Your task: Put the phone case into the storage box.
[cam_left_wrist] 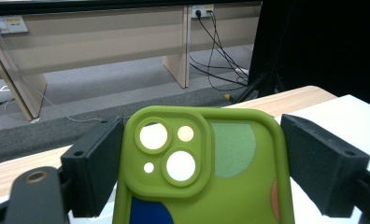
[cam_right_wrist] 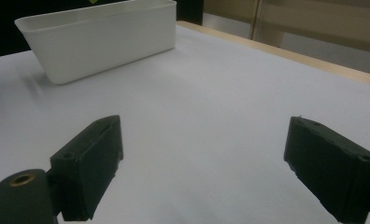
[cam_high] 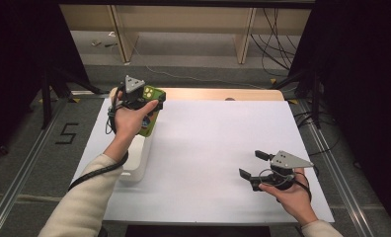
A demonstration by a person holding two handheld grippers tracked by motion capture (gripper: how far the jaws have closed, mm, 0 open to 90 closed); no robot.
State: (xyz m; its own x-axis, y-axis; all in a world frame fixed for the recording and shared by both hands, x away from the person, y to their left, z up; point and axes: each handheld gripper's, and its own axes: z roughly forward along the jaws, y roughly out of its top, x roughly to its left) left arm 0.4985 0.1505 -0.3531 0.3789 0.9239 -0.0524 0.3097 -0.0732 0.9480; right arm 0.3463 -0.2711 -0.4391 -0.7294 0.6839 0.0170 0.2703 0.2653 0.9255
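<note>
Left claw [cam_high: 146, 100] is clamped on a green phone case [cam_high: 149, 109], held raised over the far left of the tabletop [cam_high: 208, 143], above the far end of a white bin [cam_high: 136, 160]. My left forearm reaches forward from the bottom left, wrist bent up. In the left claw view the case [cam_left_wrist: 206, 172] sits between both jaws, camera cut-outs uppermost; its lower part is cut off by the frame edge. Right claw [cam_high: 252, 164] rests low at the near right, jaws wide apart and holding nothing, pointing left toward the bin [cam_right_wrist: 99, 37]. From above, my hand hides much of the case.
</note>
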